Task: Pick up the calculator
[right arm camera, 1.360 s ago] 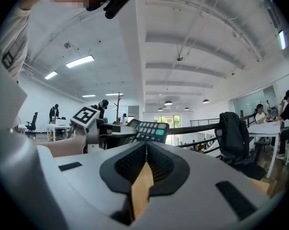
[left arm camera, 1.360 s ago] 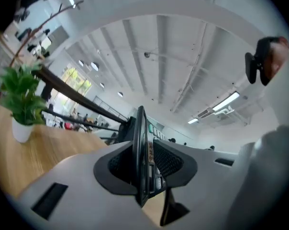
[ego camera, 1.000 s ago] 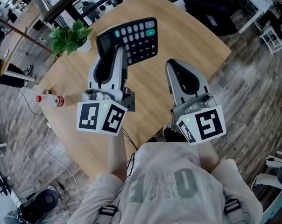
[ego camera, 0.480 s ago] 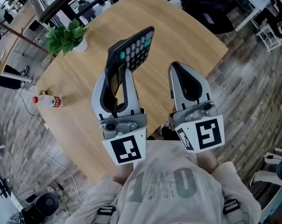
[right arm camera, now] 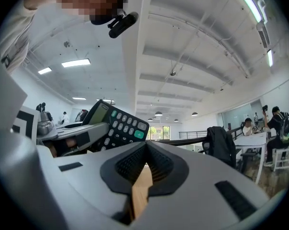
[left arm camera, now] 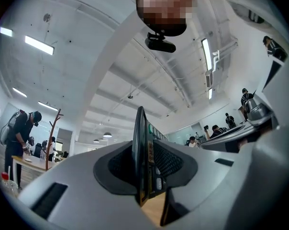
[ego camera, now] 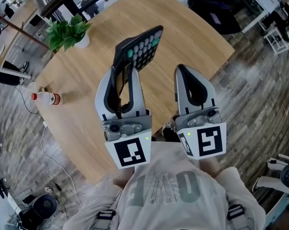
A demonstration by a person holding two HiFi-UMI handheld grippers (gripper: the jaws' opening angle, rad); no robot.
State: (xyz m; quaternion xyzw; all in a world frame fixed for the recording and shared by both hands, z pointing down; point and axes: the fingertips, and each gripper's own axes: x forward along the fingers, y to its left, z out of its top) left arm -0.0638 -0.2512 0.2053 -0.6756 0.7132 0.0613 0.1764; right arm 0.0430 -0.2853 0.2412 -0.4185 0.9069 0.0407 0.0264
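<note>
Left tongs (ego camera: 124,68) clench the calculator (ego camera: 140,47) by its near end. It stands on edge above the table (ego camera: 197,37), jutting toward one o'clock. With so little pinched, I'd fear it pivoting or slipping out. Right tongs (ego camera: 183,72), at its four o'clock, are pressed together, empty, giving no support.

Open-plan office, white desks (right arm camera: 252,139), ceiling strip lights (right arm camera: 76,62)
</note>
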